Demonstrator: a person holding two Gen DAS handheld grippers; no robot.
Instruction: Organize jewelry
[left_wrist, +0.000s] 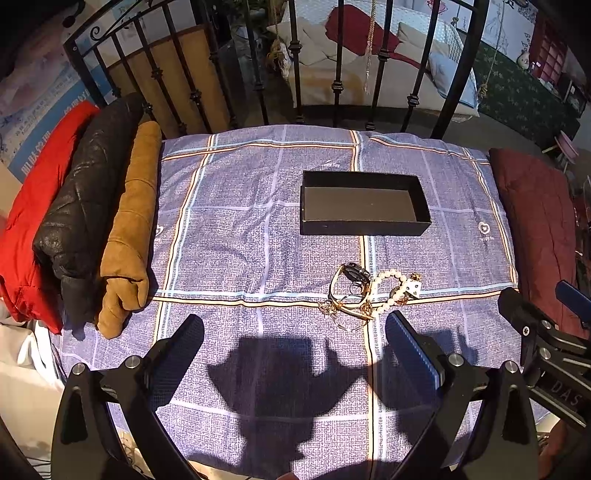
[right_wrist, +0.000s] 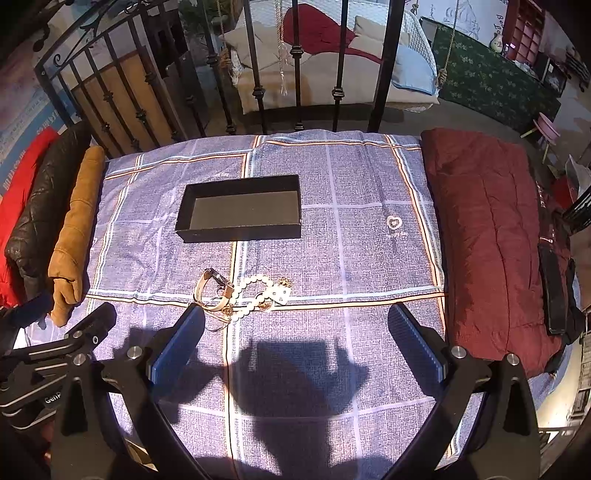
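A tangle of jewelry lies on the checked blue cloth (left_wrist: 258, 229): a wristwatch (left_wrist: 351, 280) (right_wrist: 214, 286) with a pale strap, a white pearl bracelet (left_wrist: 384, 291) (right_wrist: 251, 291), thin gold pieces (left_wrist: 332, 308) and a white charm (left_wrist: 412, 288) (right_wrist: 279, 293). Behind it sits an open black box (left_wrist: 364, 208) (right_wrist: 242, 214), nothing inside. My left gripper (left_wrist: 295, 332) hovers open just short of the pile. My right gripper (right_wrist: 295, 325) is open too, the pile just beyond its left finger (right_wrist: 184, 339). The right gripper's body (left_wrist: 546, 332) shows at the edge of the left wrist view.
Folded red (left_wrist: 33, 206), black (left_wrist: 85, 192) and tan (left_wrist: 133, 225) garments lie along the left. A dark red padded garment (right_wrist: 491, 229) lies on the right. A black iron railing (left_wrist: 295, 74) stands behind the cloth.
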